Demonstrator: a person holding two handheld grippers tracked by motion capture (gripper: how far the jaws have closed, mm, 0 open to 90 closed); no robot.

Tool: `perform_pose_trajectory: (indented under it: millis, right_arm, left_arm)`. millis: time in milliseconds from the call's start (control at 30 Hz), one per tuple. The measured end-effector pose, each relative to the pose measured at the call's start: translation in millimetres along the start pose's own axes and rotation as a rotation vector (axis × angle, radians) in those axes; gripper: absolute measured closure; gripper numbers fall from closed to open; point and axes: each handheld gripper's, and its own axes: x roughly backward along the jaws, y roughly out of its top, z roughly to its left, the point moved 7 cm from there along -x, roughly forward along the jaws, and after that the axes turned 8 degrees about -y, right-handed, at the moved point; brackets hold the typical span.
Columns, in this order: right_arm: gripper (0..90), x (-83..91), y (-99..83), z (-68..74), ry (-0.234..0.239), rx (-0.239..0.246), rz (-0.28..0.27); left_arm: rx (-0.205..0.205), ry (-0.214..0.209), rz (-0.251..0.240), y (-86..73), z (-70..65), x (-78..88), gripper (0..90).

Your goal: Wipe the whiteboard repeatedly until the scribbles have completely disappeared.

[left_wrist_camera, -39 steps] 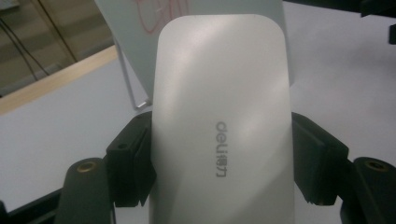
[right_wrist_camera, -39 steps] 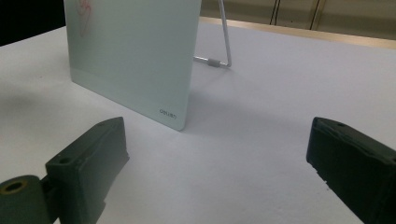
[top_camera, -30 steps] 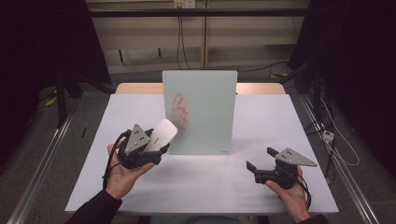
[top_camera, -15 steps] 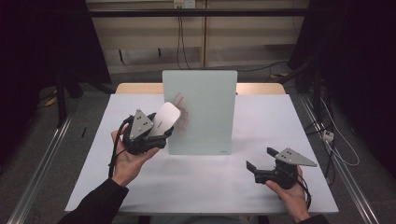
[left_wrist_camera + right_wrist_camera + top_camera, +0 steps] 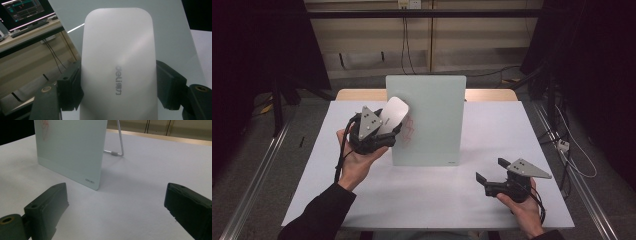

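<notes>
Left gripper raised off the table, just left of the upright glass board, jaws pinching a white eraser by its long sides. Eraser tilted up and toward the board, its upper end over the board's left edge, just above the red scribble; whether touching the glass, cannot tell. In the left gripper view, eraser clamped between both black jaws, grey lettering down its back, pale board close behind it. Off to the board's left in that view, a monitor on a wooden desk.

Right gripper held low near the table's front edge, well right of and in front of the board, jaws spread wide, nothing between them. In the right gripper view, both jaws far apart over bare white table, the board's lower corner with its small printed logo ahead, a wire stand propping the board from behind.

Board standing mid-table, slightly leaned back, red scribble on its left half. Dark curtains either side of the board, cables along the wall behind it.
</notes>
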Motion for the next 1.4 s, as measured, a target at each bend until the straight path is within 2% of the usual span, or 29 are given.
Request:
perform_pose_trajectory:
  millis: [200, 333, 367, 800, 1067, 1100, 1300, 1400]
  right_arm:
    - [5.0, 0.2, -0.1, -0.1, 0.002, 0.005, -0.001]
    - [5.0, 0.6, -0.2, -0.3, 0.001, 0.004, -0.001]
    - [5.0, 0.8, -0.2, -0.4, 0.000, 0.005, 0.000]
    - [4.8, 0.7, 0.1, -0.4, 0.003, 0.000, -0.003]
    - [4.8, 1.1, -0.2, -0.1, 0.002, 0.004, 0.000]
    - [4.8, 1.1, -0.3, 0.0, 0.004, 0.001, 0.000]
    - [4.8, 1.0, 0.1, -0.2, 0.003, 0.002, -0.004]
    - [4.8, 0.8, -0.3, -0.1, 0.003, 0.001, 0.000]
  left_arm:
    - [-0.023, 0.031, -0.021, 7.3, 1.3, -7.5, 31.1]
    - [-0.024, 0.042, -0.015, 6.8, 3.1, -12.3, 31.1]
    - [-0.035, 0.050, -0.011, 5.4, 3.1, -15.7, 31.1]
    - [-0.058, 0.042, 0.025, 1.0, -1.5, -22.7, 31.2]
    - [-0.048, -0.005, 0.044, -4.2, -11.6, -27.5, 31.2]
    - [-0.043, -0.021, 0.053, -7.6, -15.1, -28.5, 31.2]
    - [-0.064, -0.047, 0.083, -18.3, -24.4, -31.0, 31.2]
    - [-0.059, -0.070, 0.098, -23.9, -29.5, -32.2, 31.2]
